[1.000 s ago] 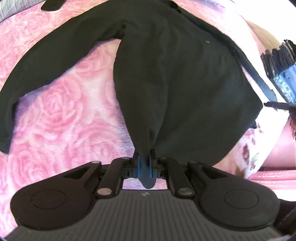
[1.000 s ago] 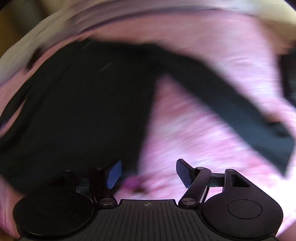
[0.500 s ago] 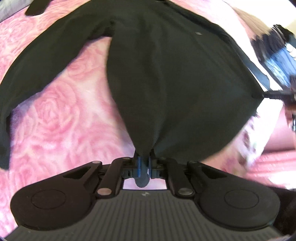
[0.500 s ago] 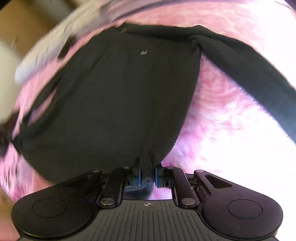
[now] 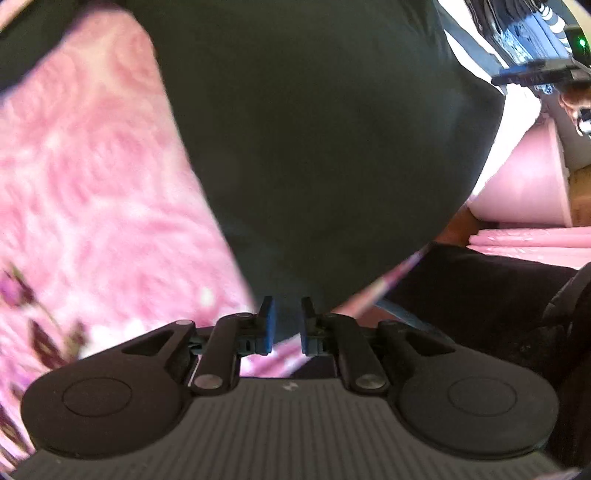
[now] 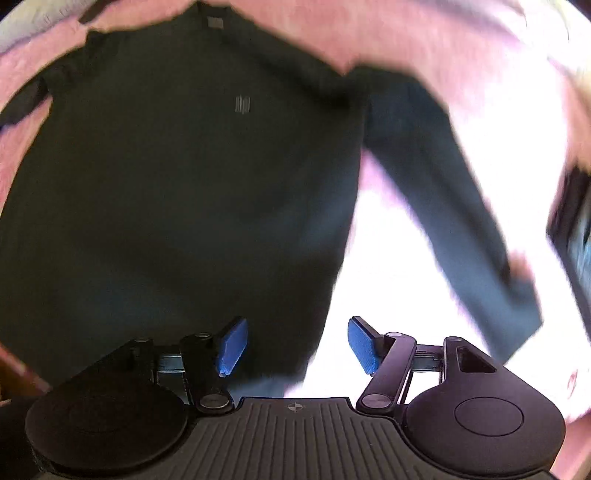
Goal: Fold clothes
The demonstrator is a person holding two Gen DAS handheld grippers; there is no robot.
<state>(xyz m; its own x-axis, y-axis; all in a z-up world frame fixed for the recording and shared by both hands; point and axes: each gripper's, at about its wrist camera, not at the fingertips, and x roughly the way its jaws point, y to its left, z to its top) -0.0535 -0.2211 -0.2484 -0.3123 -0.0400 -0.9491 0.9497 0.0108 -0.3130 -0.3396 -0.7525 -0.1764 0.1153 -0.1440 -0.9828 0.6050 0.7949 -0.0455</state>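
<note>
Shirt [image 6: 177, 192], dark long-sleeve, lies spread flat on a pink rose-print bedspread [image 5: 92, 192], filling the space ahead of both grippers; both views are motion-blurred. Left hand-held gripper [image 5: 286, 326]: jaws have just been opening a little, now only a narrow gap, with the hem corner of the shirt between the blue pads; pads look just off the cloth, so I read it as a release, not a grip, though blur makes that hard to call. Right hand-held gripper [image 6: 293, 345]: jaws have just been opening and stand wide apart, nothing pinched; the shirt's bottom edge lies below and ahead of the left pad, bare bedspread ahead of the right pad. Step in hand, as I judge it: the spread-and-flatten is finishing, both hem corners let go, no fold made yet. Next move likely calls for re-gripping a sleeve or a side edge and carrying it across the body; right sleeve [image 6: 461, 206] runs out diagonally ahead and to the right of the right hand-held gripper, so it is the easy pick. Shirt looks smooth, near black, thin soft knit, small pale logo [image 6: 243, 104] on the chest, neck label [image 6: 215, 22] at the far end. Other sleeve barely in view at far left.
</note>
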